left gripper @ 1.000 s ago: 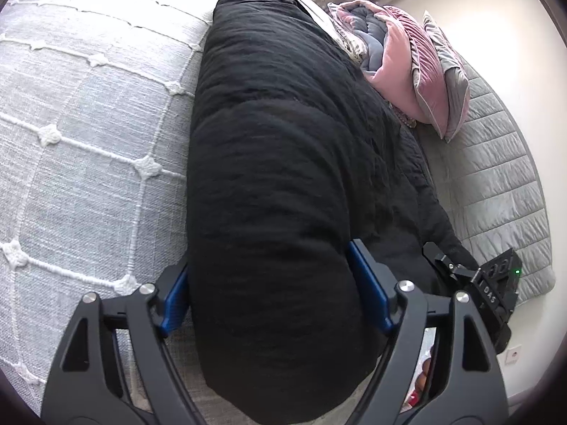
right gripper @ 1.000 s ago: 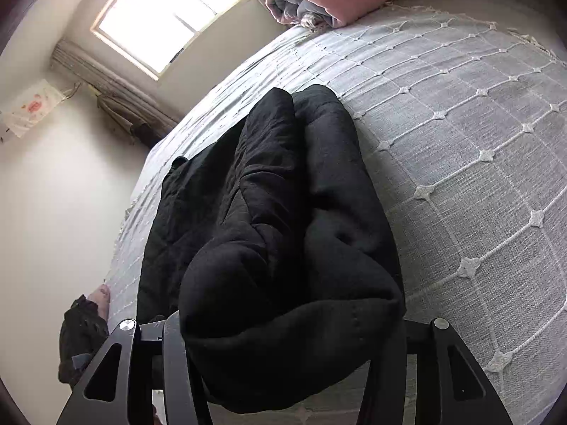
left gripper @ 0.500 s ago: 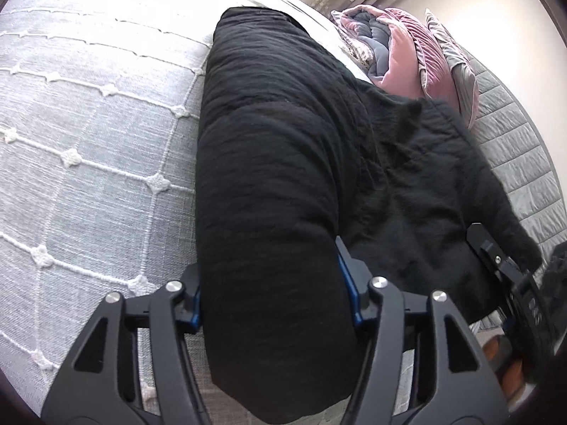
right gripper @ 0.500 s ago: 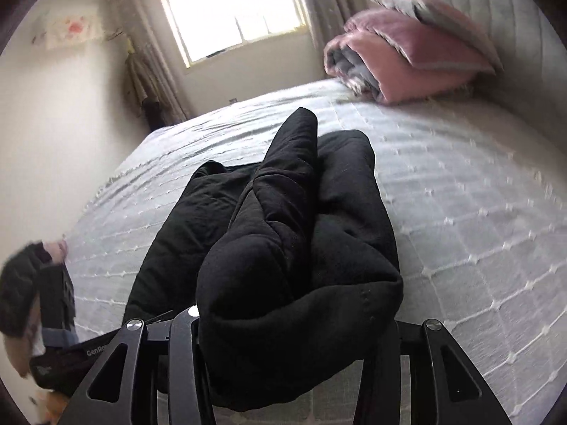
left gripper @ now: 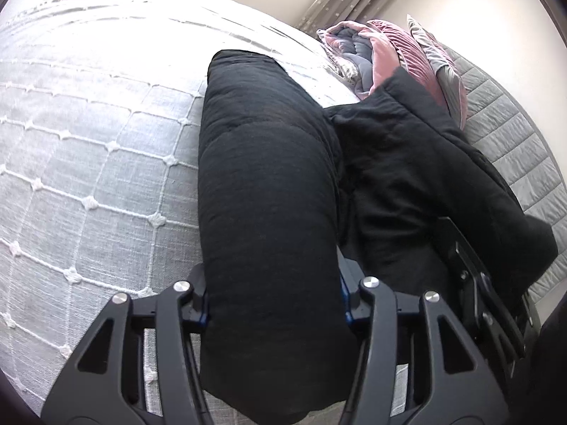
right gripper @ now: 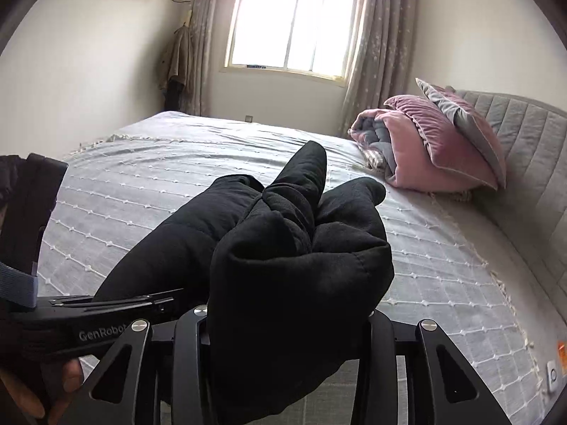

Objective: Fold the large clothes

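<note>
The black padded garment is bunched up thick and lifted at the near end, while its far end trails down onto the bed. The left tool has a fat roll of it clamped between its blue-edged pads; those jaws have just been closing, and the fabric fills the gap completely. Over on the right wrist view, the right tool grips another bulky fold of the same garment, its jaws also just narrowing with cloth packed between them, a sleeve-like tip poking up toward the window. The left tool's body shows at the lower left of that view, a hand around it. Under everything, the grey bedspread with its white diamond stitching. At the head of the bed, a rolled pink quilt and a pink-and-grey pillow lean on the padded headboard.
</note>
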